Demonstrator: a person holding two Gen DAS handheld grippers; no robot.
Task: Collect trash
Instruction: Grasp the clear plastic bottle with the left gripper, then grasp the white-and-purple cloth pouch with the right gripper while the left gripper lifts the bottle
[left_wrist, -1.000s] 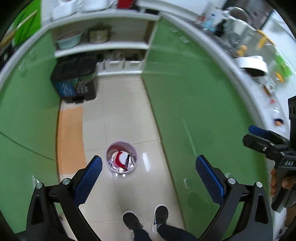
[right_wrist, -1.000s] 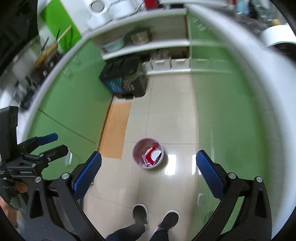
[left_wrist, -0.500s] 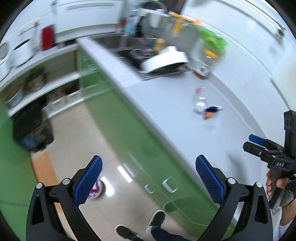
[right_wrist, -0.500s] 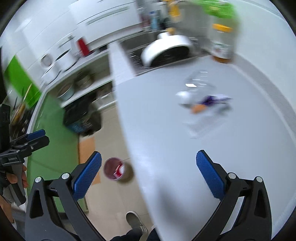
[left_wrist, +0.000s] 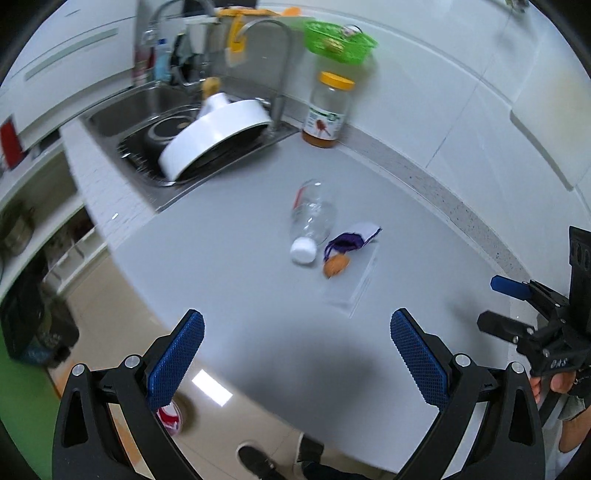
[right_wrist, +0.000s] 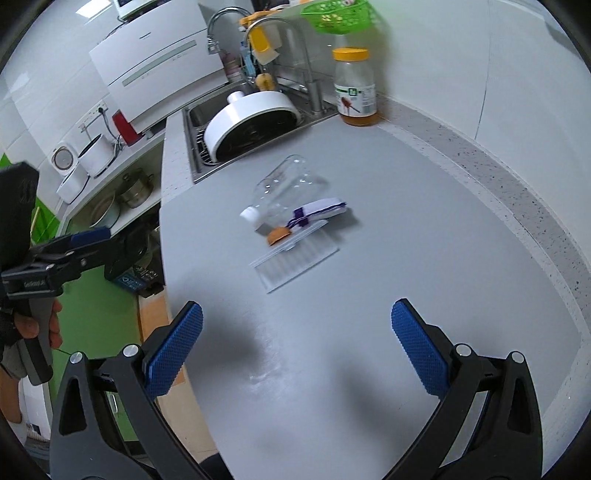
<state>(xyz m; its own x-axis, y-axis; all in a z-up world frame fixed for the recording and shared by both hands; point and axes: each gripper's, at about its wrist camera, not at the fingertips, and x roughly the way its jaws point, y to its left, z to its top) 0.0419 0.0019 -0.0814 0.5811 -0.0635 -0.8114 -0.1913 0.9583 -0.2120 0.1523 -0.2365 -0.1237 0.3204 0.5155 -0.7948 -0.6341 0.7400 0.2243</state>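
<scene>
From the left wrist, the left gripper (left_wrist: 295, 350) hangs spread wide and empty over the smooth grey counter (left_wrist: 229, 258); a clear plastic bottle (left_wrist: 312, 218) lies near the steel sink (left_wrist: 147, 122). From the right wrist, the right gripper (right_wrist: 297, 345) gapes empty too; a ribbed clear bag (right_wrist: 295, 264) lies flat just beyond that bottle from the sink.

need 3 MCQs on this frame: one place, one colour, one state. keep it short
1. Where does the clear bottle lie?
A. in the sink
B. on the grey counter
C. on the floor

2. Colour of the jar lid?
A. yellow
B. red
C. white

3. State of the right gripper?
A. shut on the bottle
B. shut, empty
C. open, empty

Key: B, it lies on its side beside the purple wrapper; A, the cap is yellow; C, its blue pads stand wide apart over bare counter.
</scene>
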